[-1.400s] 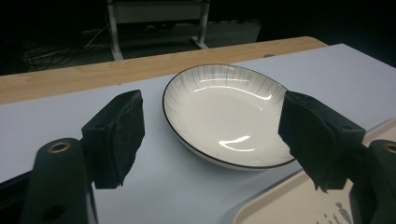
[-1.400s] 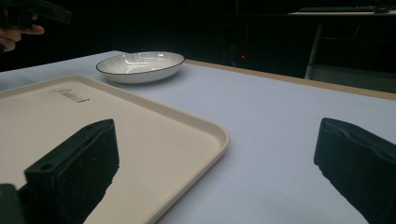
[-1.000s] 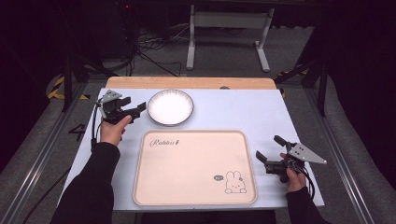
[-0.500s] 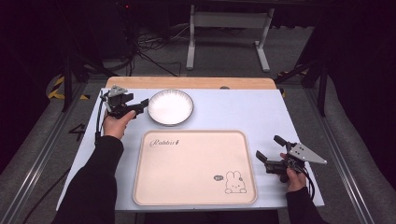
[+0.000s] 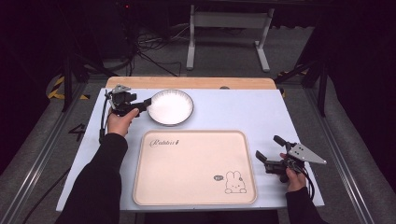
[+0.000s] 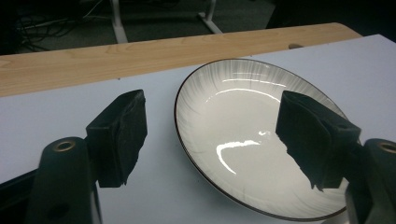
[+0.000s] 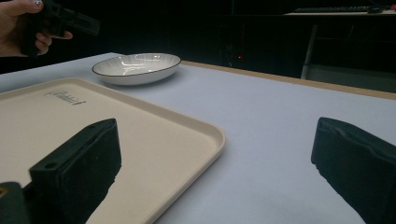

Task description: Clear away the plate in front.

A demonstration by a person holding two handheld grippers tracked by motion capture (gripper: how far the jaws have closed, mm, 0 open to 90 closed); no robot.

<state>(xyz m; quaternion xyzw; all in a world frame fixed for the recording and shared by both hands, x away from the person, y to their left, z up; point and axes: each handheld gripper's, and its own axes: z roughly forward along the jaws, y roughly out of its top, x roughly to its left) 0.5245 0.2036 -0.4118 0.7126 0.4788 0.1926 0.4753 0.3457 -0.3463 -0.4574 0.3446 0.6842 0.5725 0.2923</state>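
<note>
High view: the left gripper (image 5: 145, 103) has slid in to the rim of the shallow white ceramic plate with a dark edge (image 5: 170, 107) at the table's far left — a grasp looks imminent. Left gripper view: jaws open, straddling that rim, not yet pressing. Right gripper view: the right gripper (image 7: 215, 163) waits open beside the beige plastic tray (image 7: 140, 126).

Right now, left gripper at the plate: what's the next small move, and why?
Probably ease the left gripper a bit further forward, then close. Its jaws stand open, one outside the near rim of the plate and one over its inside, and neither pad looks to be on the rim yet. The tray lies bare beside it, the likely place for the plate.
</note>
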